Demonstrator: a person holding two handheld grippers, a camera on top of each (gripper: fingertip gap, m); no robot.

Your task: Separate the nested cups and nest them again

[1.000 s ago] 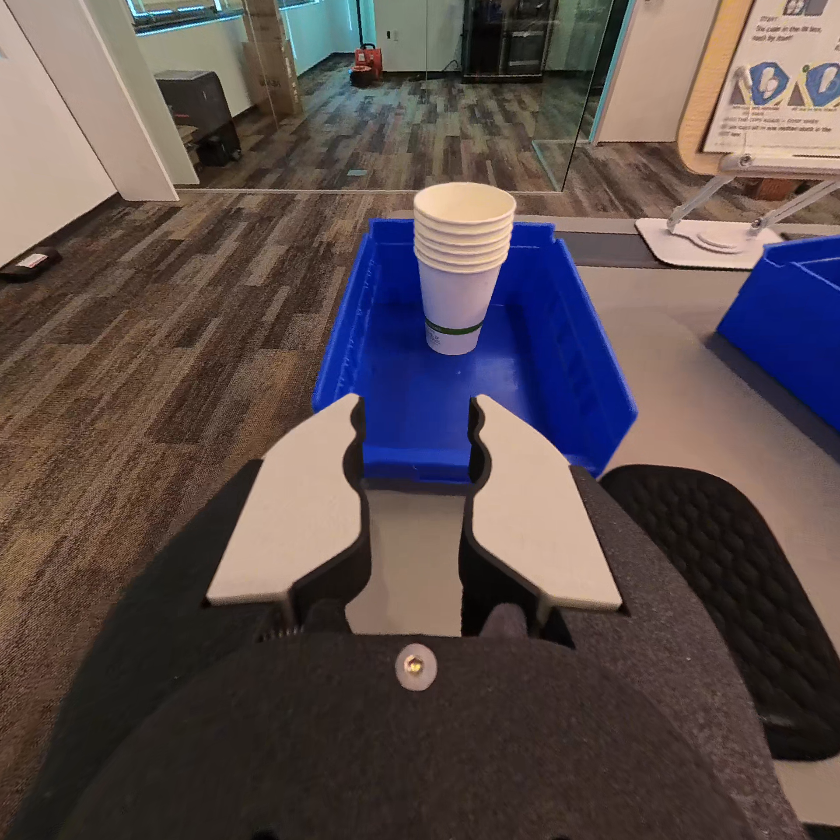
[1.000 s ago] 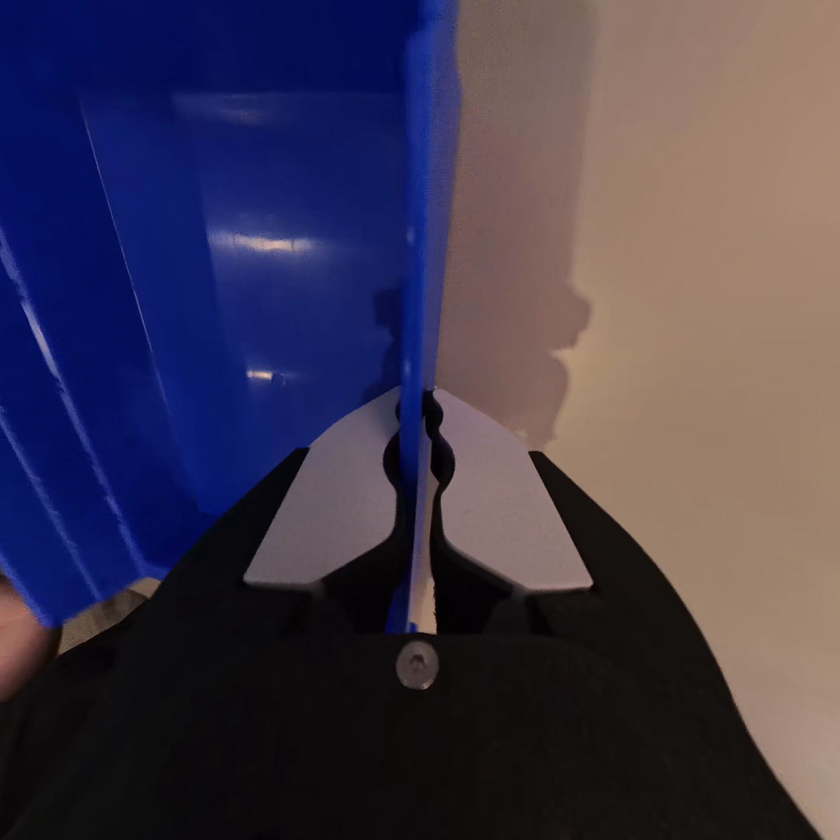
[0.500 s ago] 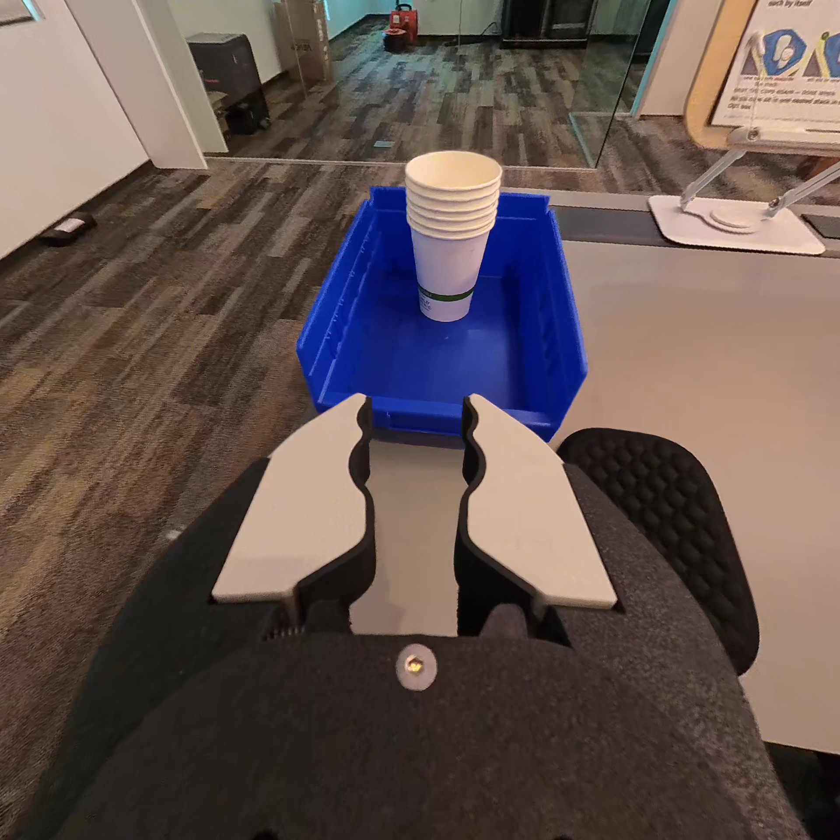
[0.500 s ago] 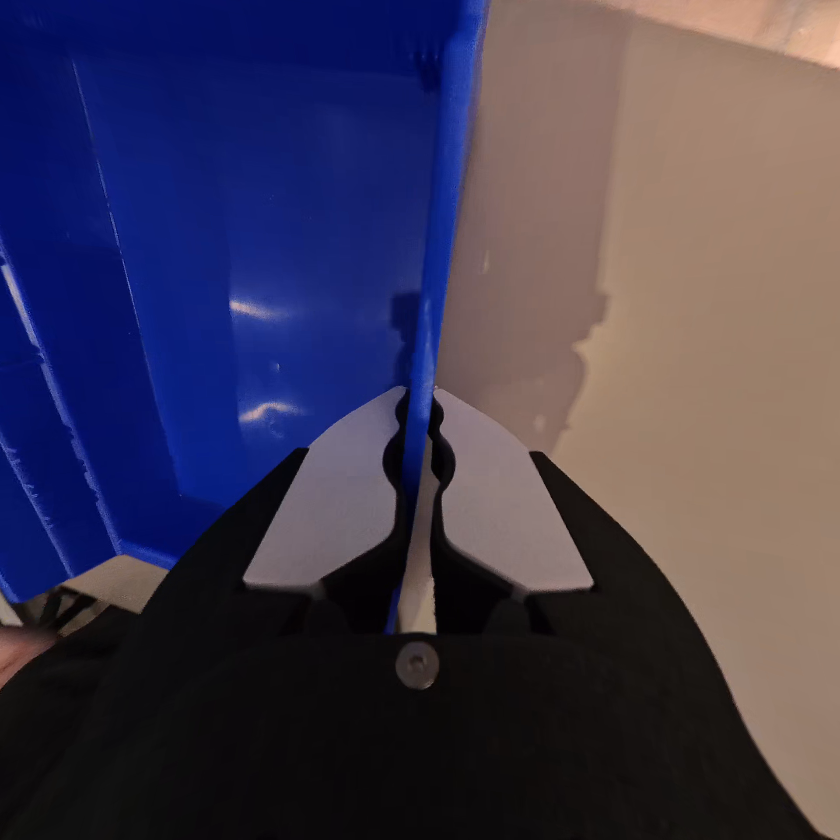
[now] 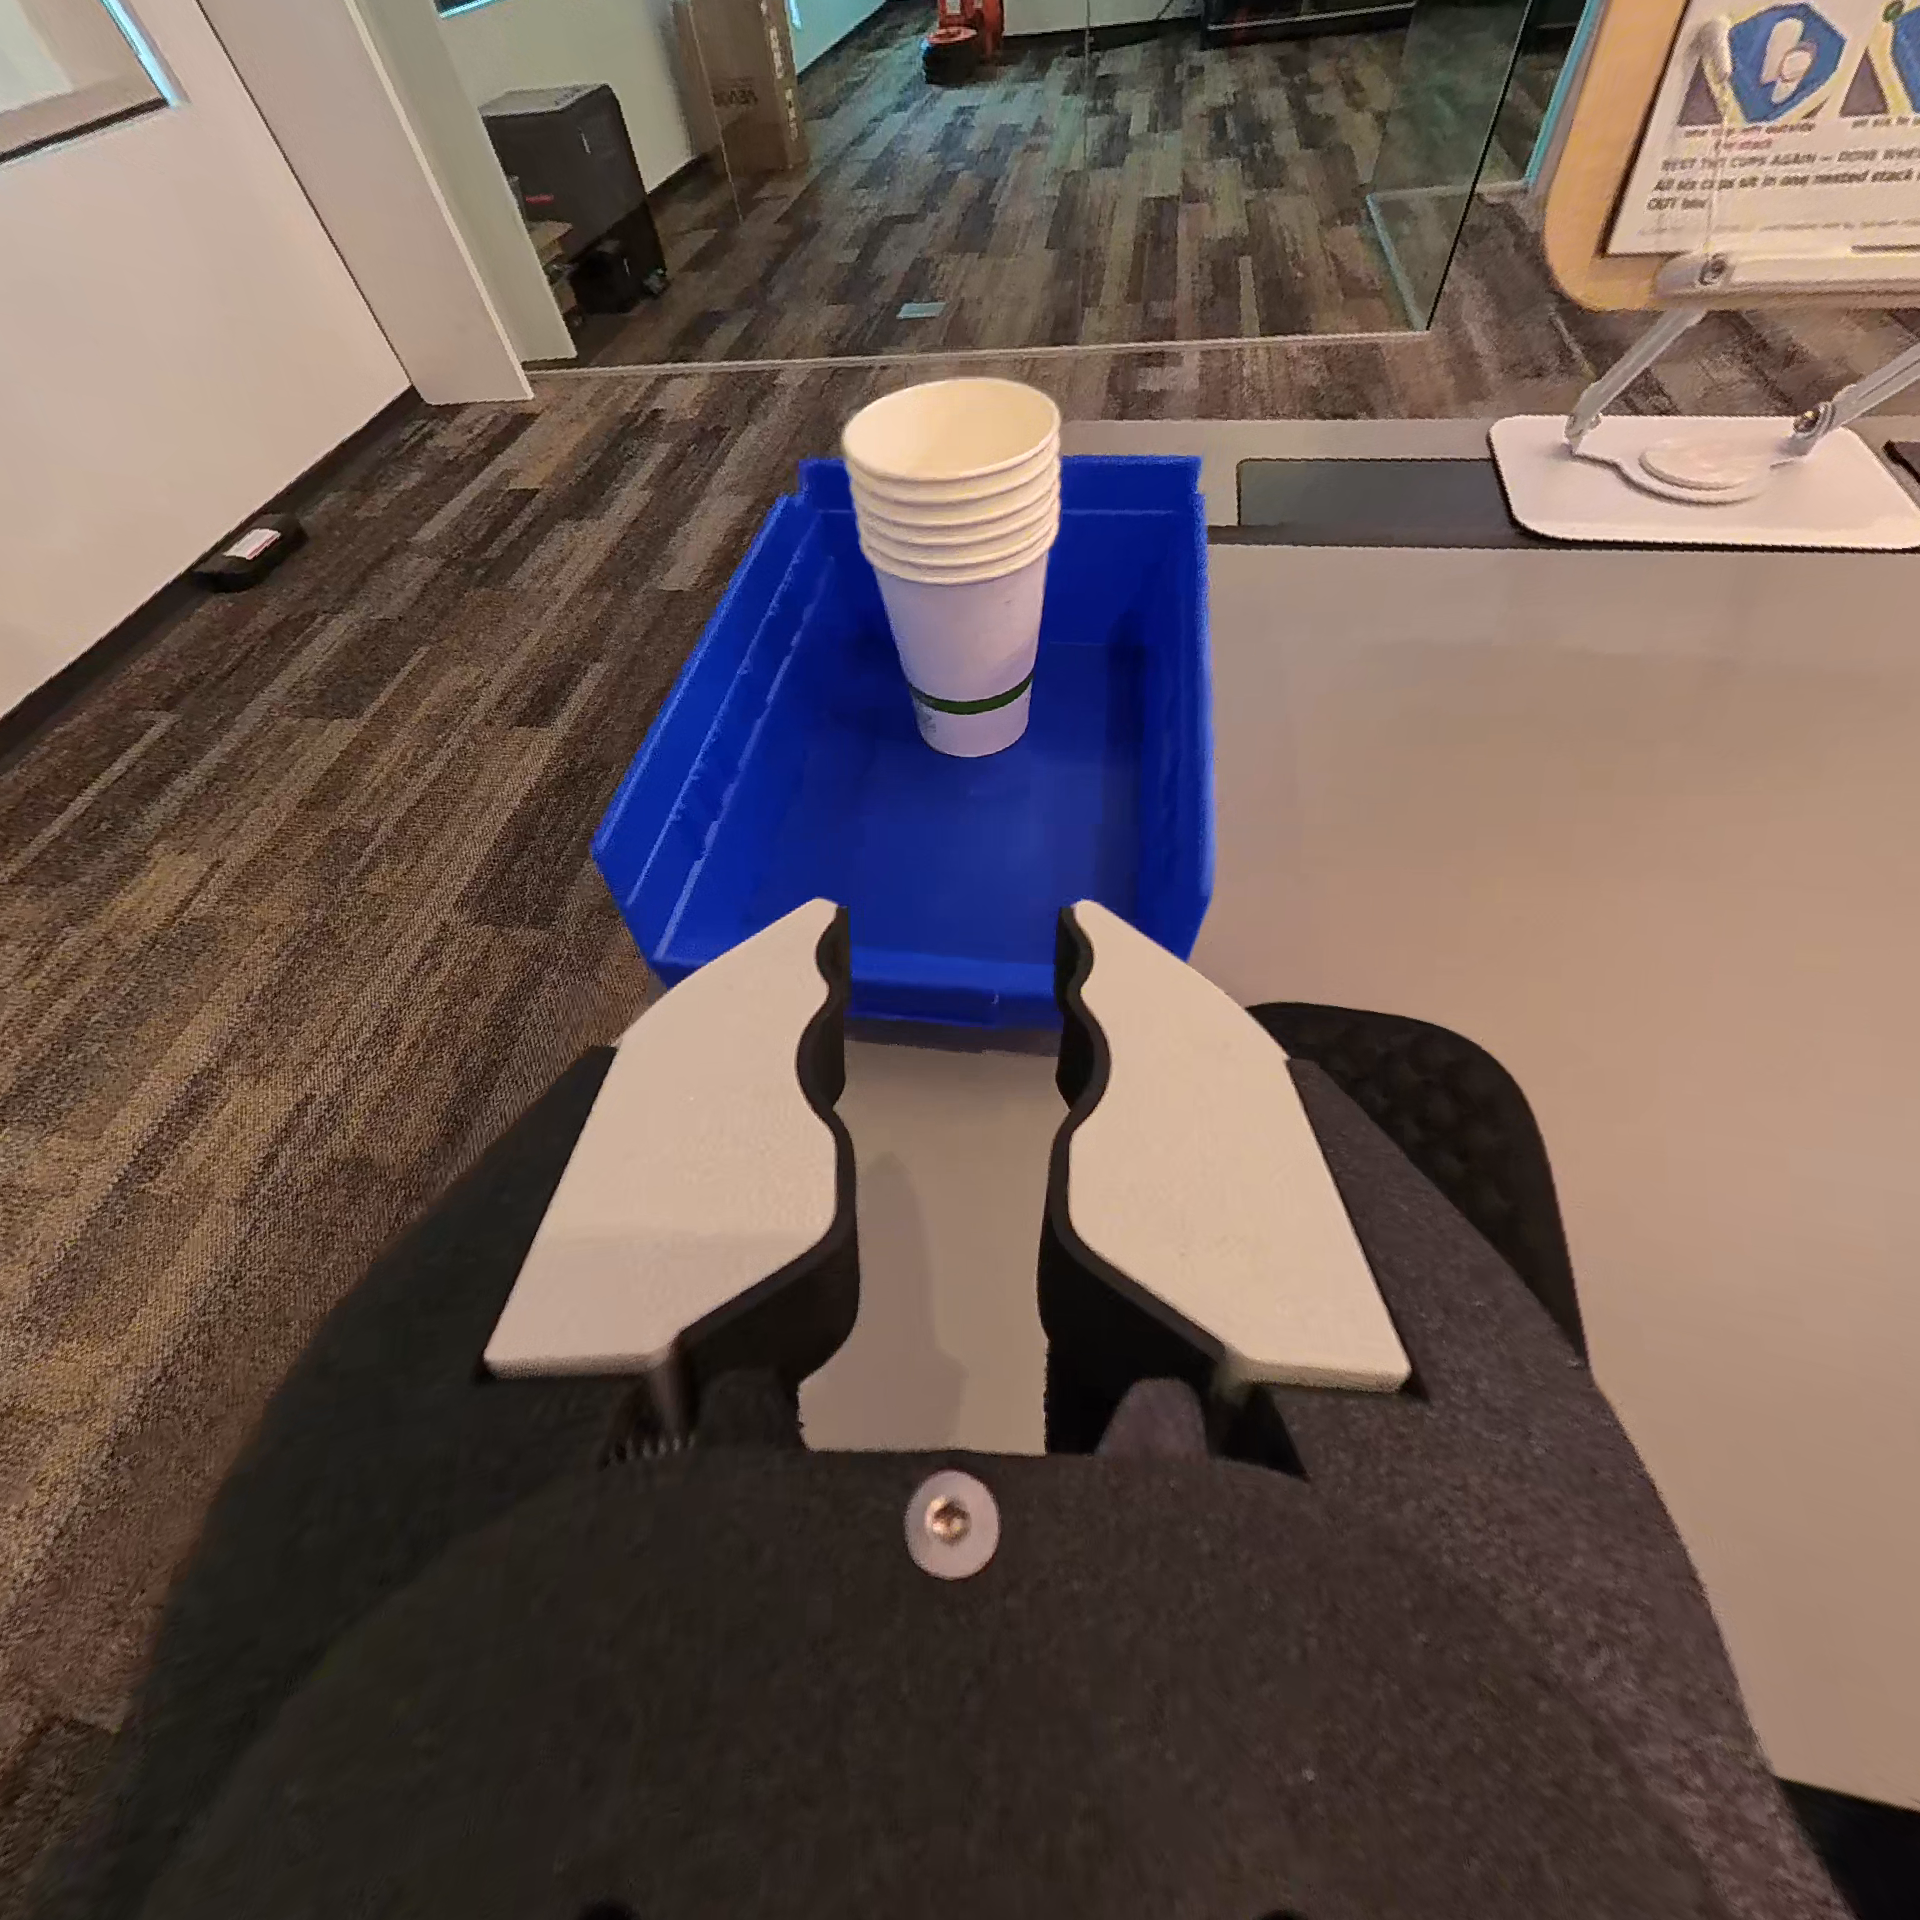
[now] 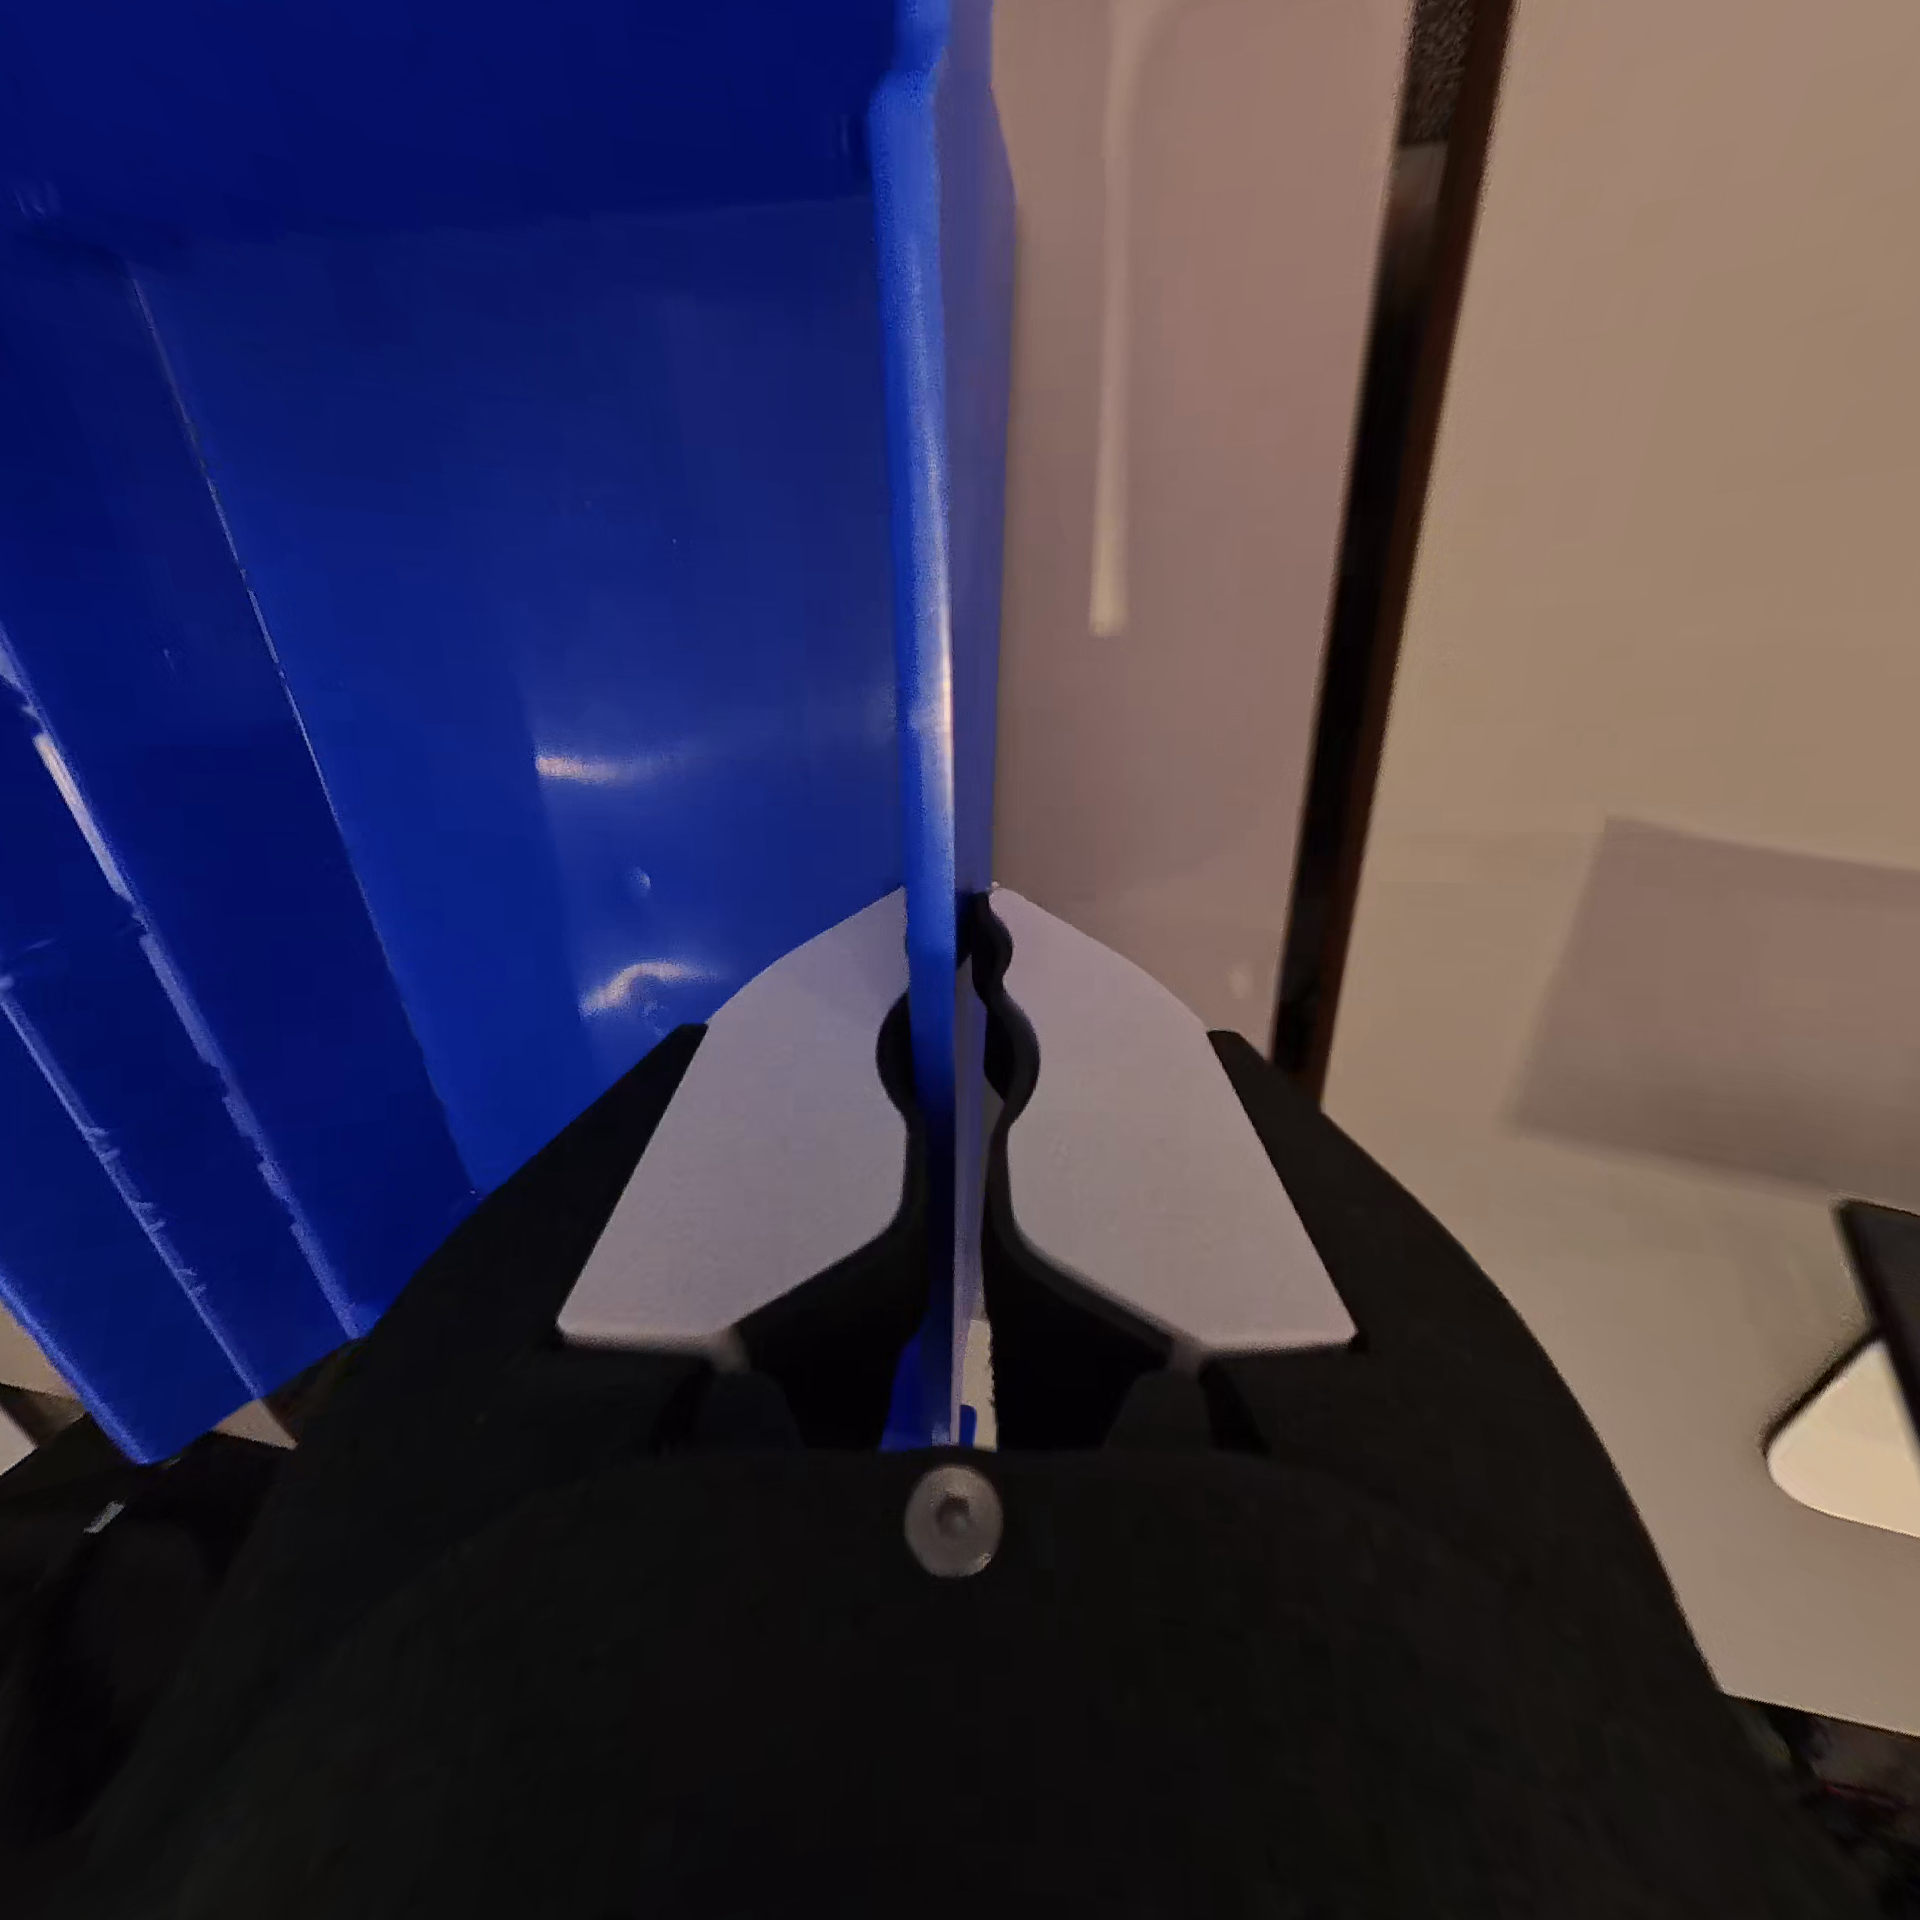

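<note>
Where carpet (image 5: 260, 935) ends, grey table (image 5: 1507, 883) begins.

The nested cups (image 5: 953, 561) look like matt white paper. The blue bin (image 5: 1179, 727) is smooth plastic, and a second bin (image 6: 520, 623) shows glossy highlights. The worktop (image 5: 1558, 883) is smooth, matt grey. The left gripper (image 5: 951, 930) has matt grey jaws in rough black housing.
</note>
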